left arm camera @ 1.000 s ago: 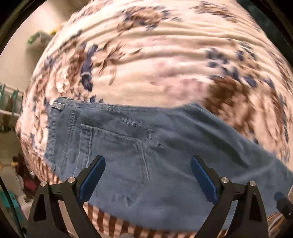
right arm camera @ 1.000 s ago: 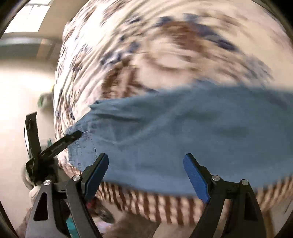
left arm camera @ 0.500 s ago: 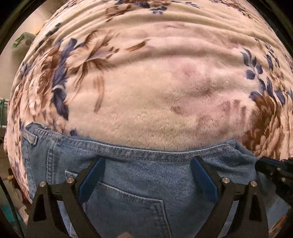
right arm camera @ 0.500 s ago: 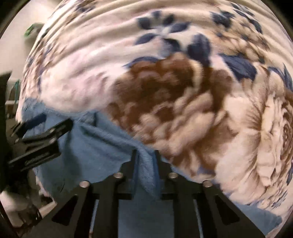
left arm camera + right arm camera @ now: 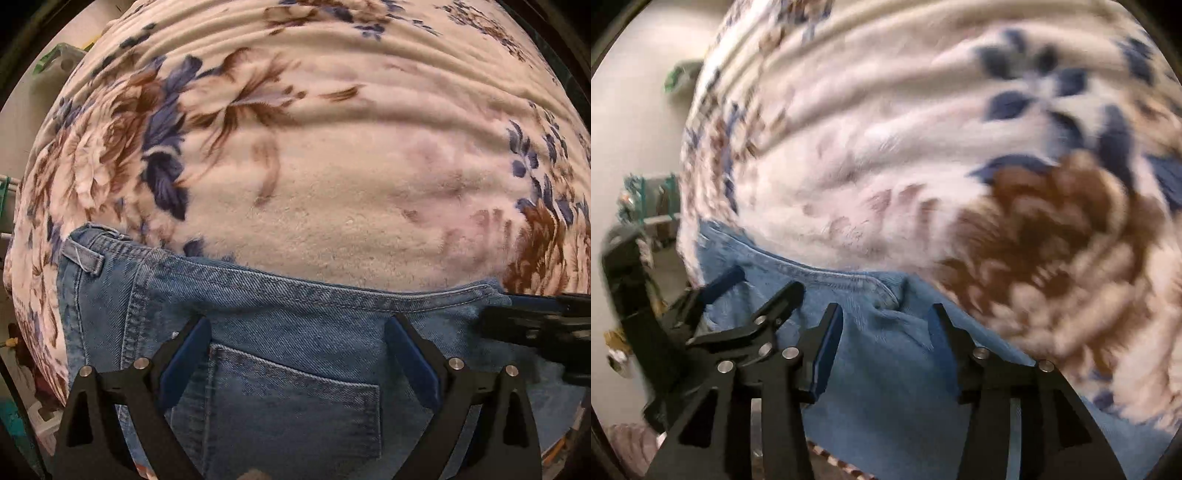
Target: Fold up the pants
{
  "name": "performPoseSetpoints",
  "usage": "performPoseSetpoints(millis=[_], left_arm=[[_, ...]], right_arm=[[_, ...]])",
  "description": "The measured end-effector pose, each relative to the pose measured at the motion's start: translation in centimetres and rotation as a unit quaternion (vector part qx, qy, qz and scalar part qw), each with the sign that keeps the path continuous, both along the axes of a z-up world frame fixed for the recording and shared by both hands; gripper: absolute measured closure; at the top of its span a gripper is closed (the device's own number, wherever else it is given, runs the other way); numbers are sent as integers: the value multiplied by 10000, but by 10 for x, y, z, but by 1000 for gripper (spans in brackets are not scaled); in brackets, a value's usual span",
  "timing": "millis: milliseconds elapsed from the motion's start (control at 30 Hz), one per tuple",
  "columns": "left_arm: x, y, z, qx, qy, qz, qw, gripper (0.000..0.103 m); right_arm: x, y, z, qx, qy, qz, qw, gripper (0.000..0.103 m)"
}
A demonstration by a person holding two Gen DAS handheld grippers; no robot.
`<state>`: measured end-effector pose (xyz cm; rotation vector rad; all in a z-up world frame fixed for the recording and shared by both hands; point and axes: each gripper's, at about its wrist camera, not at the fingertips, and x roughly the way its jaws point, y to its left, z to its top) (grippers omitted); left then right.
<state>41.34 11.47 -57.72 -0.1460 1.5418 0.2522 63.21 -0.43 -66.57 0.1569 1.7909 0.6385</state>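
Blue denim pants lie flat on a floral fleece blanket, back pocket up, belt loop at the left. My left gripper is open, its blue pads just above the denim near the seamed top edge. My right gripper is open over the pants' right corner; the fabric lies between its fingers, not pinched. The right gripper also shows at the right edge of the left wrist view. The left gripper shows at the left of the right wrist view.
The blanket covers a bed that extends far beyond the pants. The bed's left edge drops to the floor, with shelves and clutter beside it. A striped sheet shows under the pants' near edge.
My right gripper was shut on a fold of the pants half a second ago and has opened, releasing it. The left gripper stayed open and shifted slightly over the denim.
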Motion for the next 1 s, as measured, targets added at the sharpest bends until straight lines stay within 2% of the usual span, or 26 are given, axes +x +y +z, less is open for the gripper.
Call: performPoseSetpoints(millis=[33,67,100,167,233,333,400,500,567,633,700,800,867,900,933,1000], left_arm=[[0,0,0,6,-3,-11,10000,6],[1,-1,0,21,10,-35,10000,6],[1,-3,-2,35,25,-80,10000,6],[1,1,-2,38,35,-137,9999,6],[1,-2,-1,26,30,-121,9999,6],[6,-5,2,62,-38,-148,9999,6],[7,-10,8,0,-118,-182,9998,6],[13,-26,6,-119,-150,-262,9995,6],[21,-44,2,-177,-180,-331,9991,6],[28,-57,-3,-60,-228,-467,9986,6],[38,-69,-14,233,-208,-648,9974,6],[50,-71,-34,417,-64,-689,9967,3],[54,-68,-44,344,19,-620,9975,1],[55,-69,-44,346,16,-617,9975,1],[55,-71,-42,373,16,-629,9973,1],[56,-74,-31,477,-26,-651,9967,1]], right_arm=[[-1,6,-3,-72,-72,98,9999,72],[-3,10,-5,-167,-170,152,9996,80],[-4,8,-9,-183,-122,36,9998,85],[-1,-3,-14,-104,-7,-321,9994,86],[-1,-20,-18,164,289,-848,9958,86],[-9,-27,-5,373,314,-1032,9935,85],[-14,-36,12,428,177,-1110,9927,81],[-20,-59,33,137,-238,-1138,9931,80],[-24,-86,37,48,-234,-1366,9903,80],[-31,-119,32,44,-51,-1633,9865,79],[-43,-145,23,-16,85,-1829,9831,79],[-53,-161,3,-101,115,-2036,9789,79],[-55,-172,-12,-221,35,-2114,9771,87],[-55,-175,-16,-307,-4,-2137,9764,103],[-55,-181,-20,-440,-52,-2173,9751,103],[-58,-191,-22,-327,-47,-2408,9700,103]])
